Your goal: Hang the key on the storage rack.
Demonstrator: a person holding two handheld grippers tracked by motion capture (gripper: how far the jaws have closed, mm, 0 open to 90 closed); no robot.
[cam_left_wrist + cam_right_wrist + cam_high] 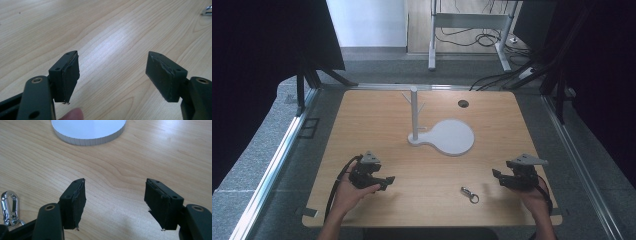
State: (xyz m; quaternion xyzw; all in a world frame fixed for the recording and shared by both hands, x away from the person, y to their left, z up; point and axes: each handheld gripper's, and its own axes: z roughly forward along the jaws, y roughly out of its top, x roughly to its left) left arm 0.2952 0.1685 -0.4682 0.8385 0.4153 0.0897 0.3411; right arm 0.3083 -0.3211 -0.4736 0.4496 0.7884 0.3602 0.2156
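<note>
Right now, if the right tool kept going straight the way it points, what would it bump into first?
Probably the white round base of the little stand. The right tool is open, with bare wooden table ahead of it. The silver clip lies off to its side, likely out of the way.

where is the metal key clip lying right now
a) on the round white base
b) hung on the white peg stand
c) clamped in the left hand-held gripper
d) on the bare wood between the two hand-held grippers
d: the metal key clip lies flat on the wooden table, between the left hand-held gripper and the right hand-held gripper, both open and empty, well short of the white peg stand.
</note>
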